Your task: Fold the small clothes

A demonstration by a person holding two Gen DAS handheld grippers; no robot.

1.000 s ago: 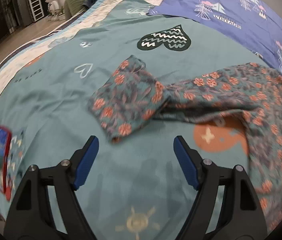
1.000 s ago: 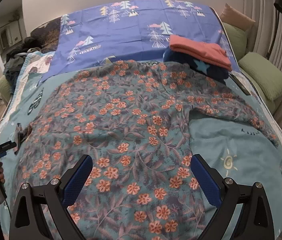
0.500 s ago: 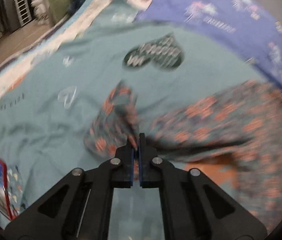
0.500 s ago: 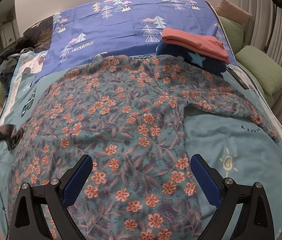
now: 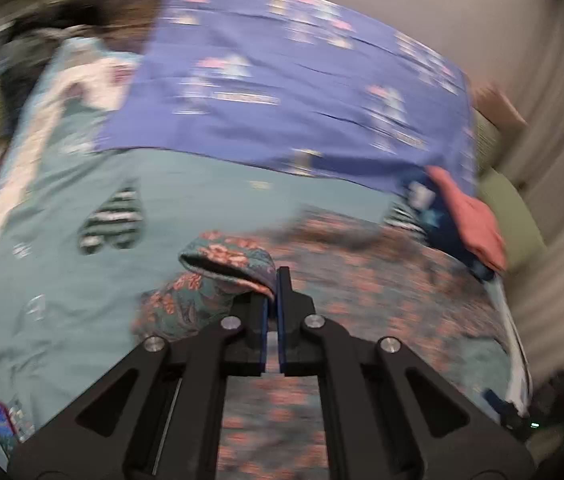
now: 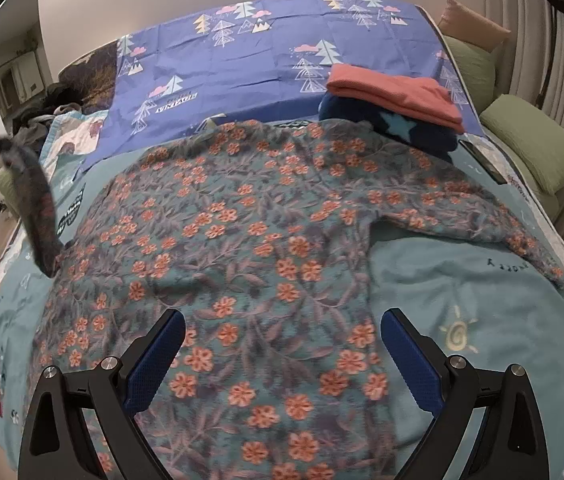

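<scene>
- Left gripper (image 5: 272, 300) clamps the sleeve cuff (image 5: 228, 264) of the floral top (image 6: 242, 248), holding it off the bed.
- Right gripper (image 6: 282, 356), jaws wide and empty, hovers over the top's body.
- The top lies spread on the teal blanket (image 6: 461, 296).

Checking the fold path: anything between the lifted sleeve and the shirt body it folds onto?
Nothing visible. The left claw is shut on the sleeve cuff, lifted off the bed. The shirt body lies flat and bare. The folded stack sits at its far edge. The right claw hovers open above the hem.
</scene>
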